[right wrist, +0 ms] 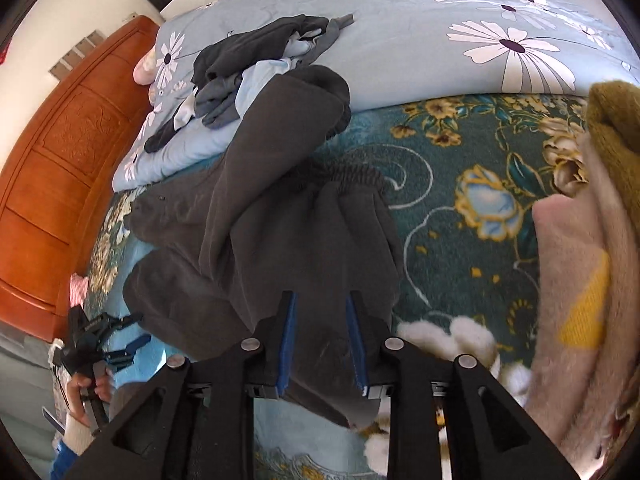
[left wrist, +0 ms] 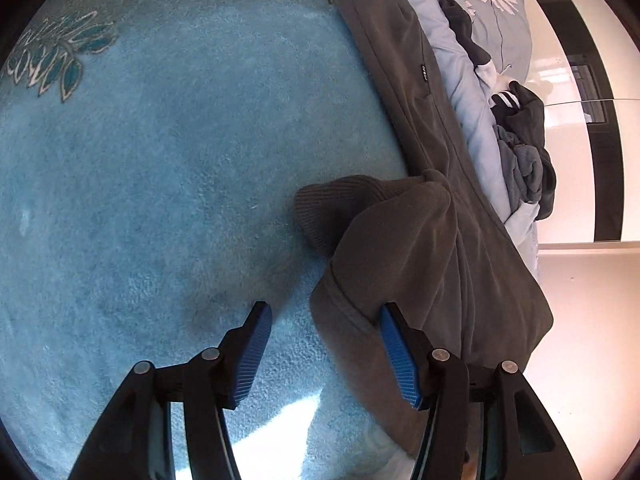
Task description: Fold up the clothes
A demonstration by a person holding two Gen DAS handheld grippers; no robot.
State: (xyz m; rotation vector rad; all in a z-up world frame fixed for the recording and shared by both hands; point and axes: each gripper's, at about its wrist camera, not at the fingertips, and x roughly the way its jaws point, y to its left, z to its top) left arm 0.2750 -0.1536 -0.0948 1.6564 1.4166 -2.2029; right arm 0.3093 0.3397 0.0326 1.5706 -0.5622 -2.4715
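I'm looking at the dark grey trousers (right wrist: 280, 216) lying crumpled on the blanket (left wrist: 152, 184), one leg running up onto the floral duvet (right wrist: 400, 40). My left gripper (left wrist: 324, 316) is standing wide, its right finger (left wrist: 400, 352) touching the trouser edge, with nothing pinched. My right gripper (right wrist: 322, 304) is sitting narrowly parted with trouser fabric between the jaws (whether the pads are pressing it, I cannot tell). A heap of clothes (right wrist: 248, 76) is resting on the duvet, and folded pieces (right wrist: 580, 264) are lying at the right.
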